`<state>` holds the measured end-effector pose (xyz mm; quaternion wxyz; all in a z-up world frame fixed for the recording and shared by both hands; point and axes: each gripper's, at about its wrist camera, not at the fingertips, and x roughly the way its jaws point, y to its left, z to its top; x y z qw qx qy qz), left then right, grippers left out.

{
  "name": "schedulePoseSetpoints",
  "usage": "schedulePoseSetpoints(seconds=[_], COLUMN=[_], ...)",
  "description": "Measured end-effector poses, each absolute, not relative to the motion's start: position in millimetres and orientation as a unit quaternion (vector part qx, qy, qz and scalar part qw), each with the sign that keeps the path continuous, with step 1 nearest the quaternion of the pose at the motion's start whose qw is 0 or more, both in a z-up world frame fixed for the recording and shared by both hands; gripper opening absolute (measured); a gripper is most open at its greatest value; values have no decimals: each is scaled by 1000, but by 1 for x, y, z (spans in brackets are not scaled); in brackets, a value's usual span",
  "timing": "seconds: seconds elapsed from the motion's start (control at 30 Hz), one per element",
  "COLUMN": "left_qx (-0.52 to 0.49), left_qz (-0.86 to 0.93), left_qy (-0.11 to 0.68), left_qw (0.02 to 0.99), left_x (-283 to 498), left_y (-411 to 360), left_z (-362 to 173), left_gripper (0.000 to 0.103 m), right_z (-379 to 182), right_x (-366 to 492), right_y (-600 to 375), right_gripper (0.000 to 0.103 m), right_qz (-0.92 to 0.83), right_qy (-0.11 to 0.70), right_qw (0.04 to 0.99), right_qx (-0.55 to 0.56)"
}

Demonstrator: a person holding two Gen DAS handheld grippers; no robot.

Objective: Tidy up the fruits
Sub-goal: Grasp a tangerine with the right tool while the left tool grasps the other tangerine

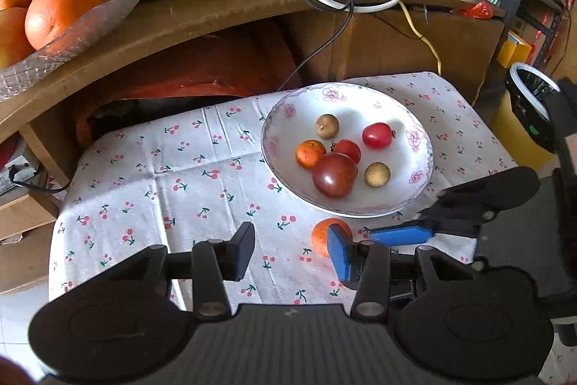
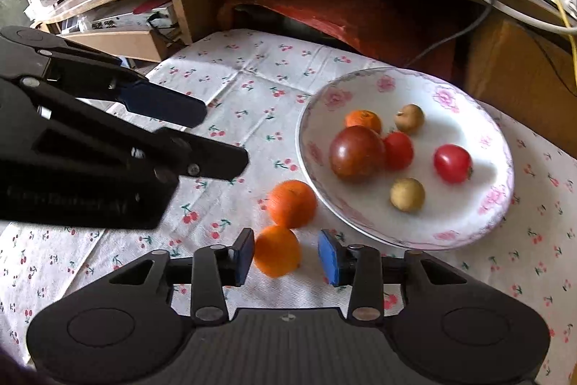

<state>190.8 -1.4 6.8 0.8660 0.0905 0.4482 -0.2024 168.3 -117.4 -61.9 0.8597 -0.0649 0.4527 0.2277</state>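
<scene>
Between the fingers of my right gripper [image 2: 285,258] lies a small orange [image 2: 277,250], on the cloth just in front of the plate [image 2: 479,226]; the fingers stand apart on both sides of it, the left pad almost touching, the right pad with a gap, so nothing is clamped yet. Biggest danger, as I judge it, is the plate itself: its near rim is close beside my right finger, and if I close or lift carelessly I can knock the rim and make the six fruits inside roll. Next is the tablecloth [image 2: 252,67], which is loose and creased; a finger dragging on it may pull the plate along. Then the second orange [image 2: 293,203], which sits touching the plate's near-left rim and nearly touching the first one; a push from the first could send it rolling away from the plate toward the cloth's edge. Smallest is the orange I aim at: round and smooth, it can slip out if the pads meet it off centre. My left gripper [image 1: 290,249] is wide open and holds nothing, left of the plate.
</scene>
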Motion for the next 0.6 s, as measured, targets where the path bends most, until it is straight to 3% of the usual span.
schedulePoseSetpoints(seconds=[0.1,0.6], left_qx=[92,107], left_qz=[-203,-232], left_qy=[450,477], left_qw=[865,841], left_x=[192,195], left_y=[0,-23], left_z=[5,-16], left_gripper=[53,53], right_z=[-68,-56], right_x=[169,157], right_y=[-114,-149], right_gripper=[24,24], right_qz=[226,202], right_qy=[464,477], right_qw=[854,854], right_qx=[-66,-46])
